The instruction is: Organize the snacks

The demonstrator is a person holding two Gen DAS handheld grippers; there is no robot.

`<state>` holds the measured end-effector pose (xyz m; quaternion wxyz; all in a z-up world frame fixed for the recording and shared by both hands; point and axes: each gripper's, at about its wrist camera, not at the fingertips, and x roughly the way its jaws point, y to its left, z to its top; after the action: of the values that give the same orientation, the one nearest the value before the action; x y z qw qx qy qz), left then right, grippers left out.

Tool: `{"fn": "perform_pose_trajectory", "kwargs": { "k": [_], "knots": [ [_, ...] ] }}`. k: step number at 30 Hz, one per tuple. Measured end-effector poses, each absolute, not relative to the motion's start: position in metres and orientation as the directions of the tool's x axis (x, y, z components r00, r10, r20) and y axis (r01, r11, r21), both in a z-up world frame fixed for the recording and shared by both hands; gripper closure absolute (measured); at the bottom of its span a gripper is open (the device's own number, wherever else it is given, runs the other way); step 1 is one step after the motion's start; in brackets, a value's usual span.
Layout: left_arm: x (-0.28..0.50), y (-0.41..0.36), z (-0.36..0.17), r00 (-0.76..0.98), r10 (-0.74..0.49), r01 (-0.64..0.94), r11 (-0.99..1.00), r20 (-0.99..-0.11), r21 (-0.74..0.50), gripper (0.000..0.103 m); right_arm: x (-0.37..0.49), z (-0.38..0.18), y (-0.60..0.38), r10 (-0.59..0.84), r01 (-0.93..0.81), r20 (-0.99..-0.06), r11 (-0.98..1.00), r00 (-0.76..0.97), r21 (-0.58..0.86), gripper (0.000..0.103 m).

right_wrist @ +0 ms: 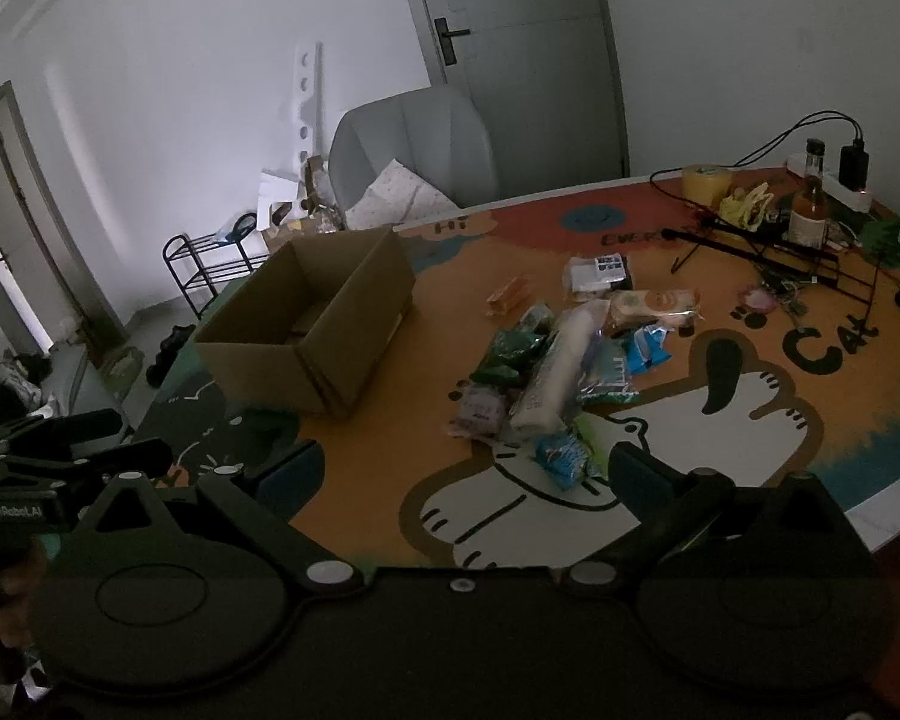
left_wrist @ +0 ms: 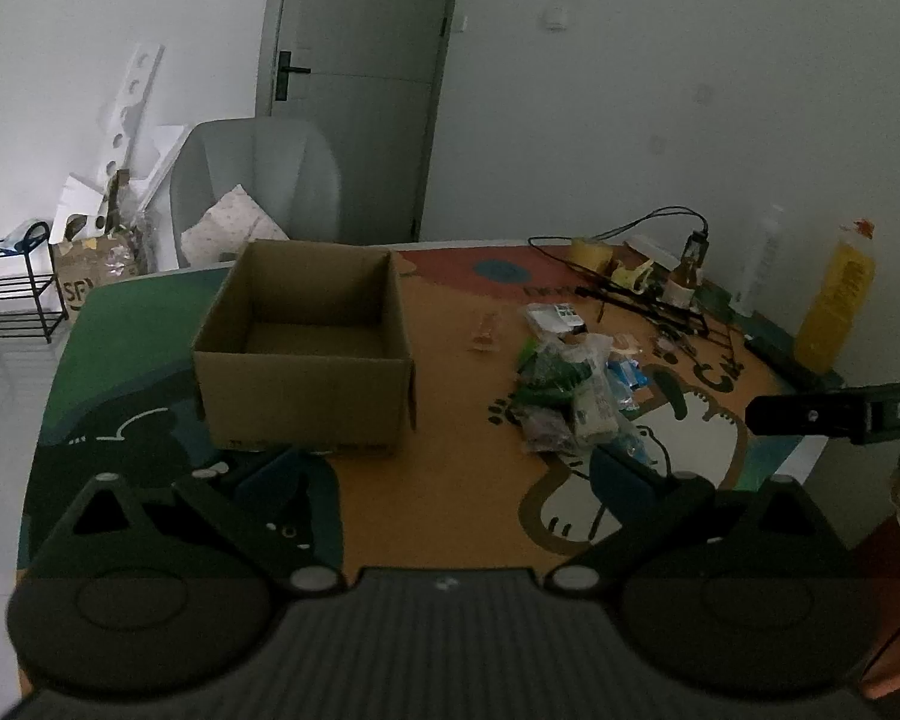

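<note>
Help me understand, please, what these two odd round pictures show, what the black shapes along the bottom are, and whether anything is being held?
Each picture comes from a fisheye camera on a handheld gripper, one in each of a person's hands. The black shapes are the left gripper and the right gripper, seen from behind. Both are open and hold nothing. On the patterned table stand an open cardboard box, which looks empty, and beside it, apart, a pile of snack packets. Bottles and cables crowd the far edge.

Left gripper agape; right gripper agape
</note>
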<state>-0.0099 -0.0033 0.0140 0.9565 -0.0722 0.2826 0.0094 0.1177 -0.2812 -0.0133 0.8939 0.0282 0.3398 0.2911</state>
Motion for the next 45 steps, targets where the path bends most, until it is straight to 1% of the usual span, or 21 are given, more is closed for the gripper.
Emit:
{"fn": "perform_pose_trajectory", "kwargs": {
  "k": [11, 20, 28, 37, 38, 43, 45],
  "knots": [
    [0.006, -0.012, 0.015, 0.835, -0.059, -0.038, 0.986, -0.547, -0.165, 0.000, 0.127, -0.019, -0.287, 0.524, -0.482, -0.605, 0.840, 0.600, 0.249, 0.000],
    [0.027, -0.025, 0.011, 0.839, -0.080, -0.010, 0.987, -0.539, -0.162, 0.000, 0.141, -0.018, -0.304, 0.518, -0.482, -0.584, 0.844, 0.625, 0.234, 0.000],
    [0.052, -0.038, -0.002, 0.840, -0.118, 0.026, 0.984, -0.530, -0.178, 0.001, 0.159, -0.029, -0.317, 0.508, -0.465, -0.594, 0.852, 0.624, 0.240, 0.001],
    [0.081, -0.047, -0.017, 0.825, -0.157, 0.048, 0.977, -0.542, -0.210, 0.003, 0.178, -0.043, -0.330, 0.501, -0.445, -0.607, 0.858, 0.617, 0.255, 0.009],
    [0.085, -0.047, -0.019, 0.822, -0.162, 0.050, 0.975, -0.546, -0.216, 0.003, 0.180, -0.045, -0.330, 0.499, -0.441, -0.612, 0.859, 0.614, 0.259, 0.011],
    [0.099, -0.052, -0.029, 0.811, -0.185, 0.065, 0.971, -0.554, -0.229, 0.008, 0.192, -0.057, -0.334, 0.499, -0.417, -0.629, 0.862, 0.596, 0.288, 0.018],
    [0.106, -0.054, -0.035, 0.805, -0.190, 0.068, 0.970, -0.561, -0.232, 0.014, 0.197, -0.062, -0.334, 0.503, -0.410, -0.638, 0.860, 0.584, 0.302, 0.022]
  ]
}}
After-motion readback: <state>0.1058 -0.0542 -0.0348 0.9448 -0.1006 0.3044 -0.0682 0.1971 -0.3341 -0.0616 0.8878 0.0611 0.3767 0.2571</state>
